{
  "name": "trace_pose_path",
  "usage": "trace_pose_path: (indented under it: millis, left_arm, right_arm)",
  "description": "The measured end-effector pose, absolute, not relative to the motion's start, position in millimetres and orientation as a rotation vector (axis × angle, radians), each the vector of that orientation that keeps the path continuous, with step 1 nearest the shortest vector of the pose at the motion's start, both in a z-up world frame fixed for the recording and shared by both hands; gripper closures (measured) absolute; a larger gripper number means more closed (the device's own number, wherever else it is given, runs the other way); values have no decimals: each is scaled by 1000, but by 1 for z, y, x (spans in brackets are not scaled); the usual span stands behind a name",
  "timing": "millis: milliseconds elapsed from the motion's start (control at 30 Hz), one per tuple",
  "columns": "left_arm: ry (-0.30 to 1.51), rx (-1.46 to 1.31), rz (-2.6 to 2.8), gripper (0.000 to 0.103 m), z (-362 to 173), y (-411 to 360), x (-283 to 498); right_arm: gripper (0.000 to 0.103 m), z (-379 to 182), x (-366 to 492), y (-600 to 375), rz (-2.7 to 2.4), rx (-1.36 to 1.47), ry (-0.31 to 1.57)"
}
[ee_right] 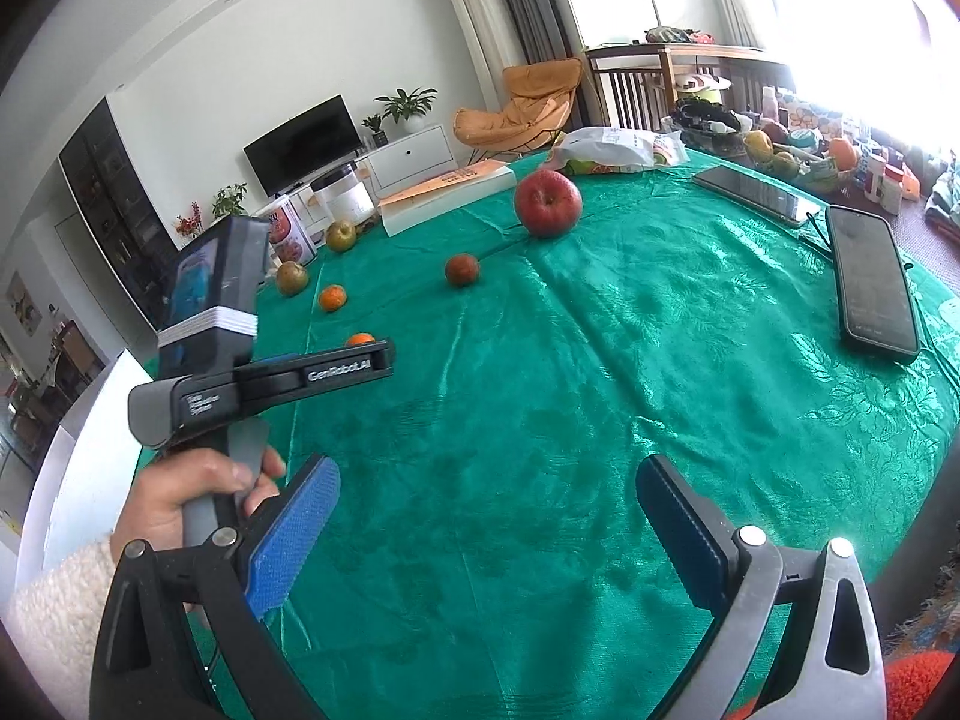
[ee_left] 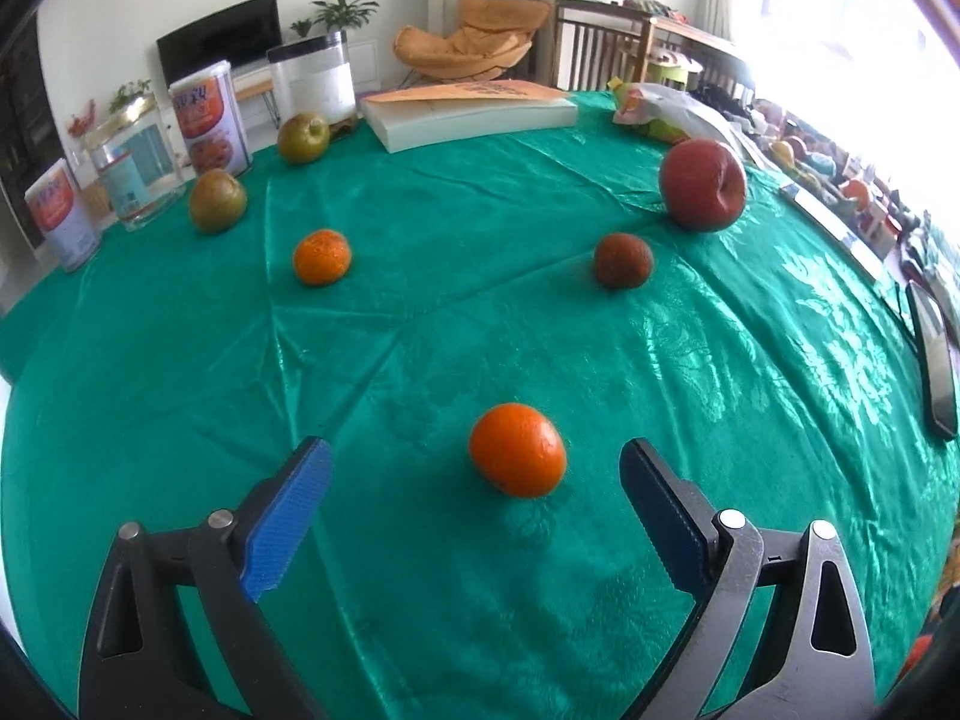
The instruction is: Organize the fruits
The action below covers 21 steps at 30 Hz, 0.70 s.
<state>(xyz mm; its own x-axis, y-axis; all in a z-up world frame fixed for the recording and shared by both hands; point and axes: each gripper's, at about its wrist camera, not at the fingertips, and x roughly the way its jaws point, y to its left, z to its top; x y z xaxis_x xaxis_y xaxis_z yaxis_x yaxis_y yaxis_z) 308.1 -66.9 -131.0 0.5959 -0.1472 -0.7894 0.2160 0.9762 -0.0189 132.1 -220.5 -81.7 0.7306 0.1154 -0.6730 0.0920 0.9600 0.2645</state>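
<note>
On the green tablecloth (ee_left: 660, 396) an orange (ee_left: 517, 449) lies just ahead of my open left gripper (ee_left: 474, 462), between its blue pads but untouched. Farther off lie a second orange (ee_left: 321, 256), a small dark red fruit (ee_left: 622, 260), a red apple (ee_left: 703, 185) and two green-brown pears (ee_left: 217, 200) (ee_left: 303, 137). My right gripper (ee_right: 487, 483) is open over bare cloth with nothing in it. In the right wrist view the apple (ee_right: 548, 203), the dark fruit (ee_right: 462, 270) and both oranges (ee_right: 332, 297) (ee_right: 360, 338) show, with a hand (ee_right: 192, 498) holding the left gripper's handle.
Tins (ee_left: 207, 120) and clear jars (ee_left: 312, 81) stand along the far left edge, a thick book (ee_left: 474, 111) at the back, a plastic bag (ee_left: 672, 111) at the back right. Two phones (ee_right: 873, 282) (ee_right: 756, 192) lie on the right side of the table.
</note>
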Motion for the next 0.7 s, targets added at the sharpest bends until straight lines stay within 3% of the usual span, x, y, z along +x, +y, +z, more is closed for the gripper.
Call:
trace_pose_path:
  millis: [100, 133, 167, 200, 233, 267, 700]
  left_arm:
    - [910, 79, -188, 7, -137, -66, 314]
    - [906, 75, -183, 14, -138, -65, 314]
    - [909, 67, -188, 39, -139, -63, 315]
    - [908, 64, -194, 46, -139, -62, 315]
    - [901, 71, -191, 65, -137, -61, 315]
    - [908, 63, -204, 73, -136, -59, 314]
    - [914, -45, -157, 74, -105, 40, 213]
  right_arm:
    - [4, -83, 133, -222, 16, 298, 759]
    - [4, -83, 133, -222, 17, 301, 761]
    - [4, -84, 134, -222, 17, 303, 762]
    - [4, -84, 134, -222, 16, 303, 762]
    - [4, -84, 133, -222, 16, 303, 762]
    - [4, -84, 133, -222, 16, 302, 762]
    - [4, -83, 128, -227, 12, 322, 743]
